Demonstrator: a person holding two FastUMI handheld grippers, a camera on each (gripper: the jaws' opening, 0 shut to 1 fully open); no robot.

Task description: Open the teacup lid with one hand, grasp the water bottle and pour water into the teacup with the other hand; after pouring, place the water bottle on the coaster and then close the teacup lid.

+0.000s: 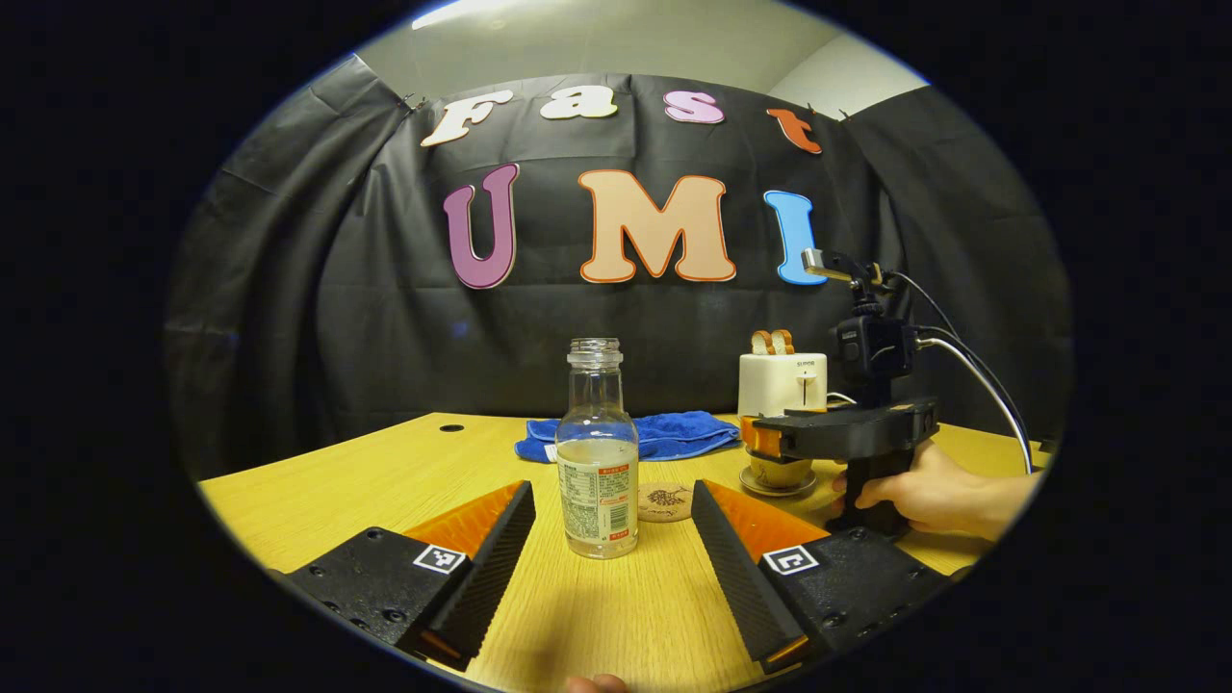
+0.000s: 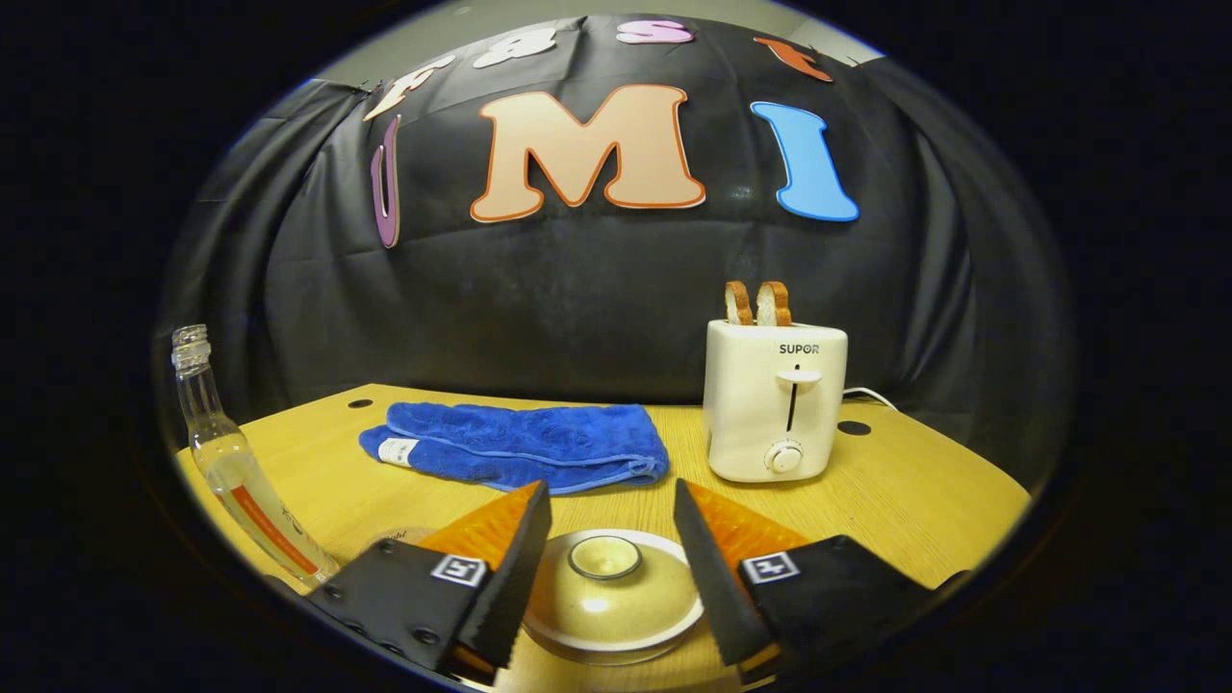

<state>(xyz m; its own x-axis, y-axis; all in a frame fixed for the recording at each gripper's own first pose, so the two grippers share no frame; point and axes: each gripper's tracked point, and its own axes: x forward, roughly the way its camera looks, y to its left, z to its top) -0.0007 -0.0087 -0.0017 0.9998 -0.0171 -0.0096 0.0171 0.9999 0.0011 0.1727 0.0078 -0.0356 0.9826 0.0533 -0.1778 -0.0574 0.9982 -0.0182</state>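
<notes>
Your left gripper (image 1: 613,525) is spread wide, its fingers flanking the uncapped glass water bottle (image 1: 597,450) without touching it; the bottle stands upright on the wooden table (image 1: 337,491), partly filled, nearer your edge than the far one. Just behind the bottle lies the round coaster (image 1: 666,501), bare. In the left gripper view, your right hand (image 1: 929,493) holds the right gripper (image 2: 610,563) over the teacup (image 1: 778,472), which sits on its saucer beside the coaster. In the right gripper view, that gripper's fingers stand apart on either side of the teacup lid (image 2: 612,595), which rests on the cup; contact with the lid's knob cannot be judged. Toward the far edge lie a folded blue towel (image 2: 520,445) and a white toaster (image 2: 775,399) with two slices of bread (image 2: 757,303) raised.
</notes>
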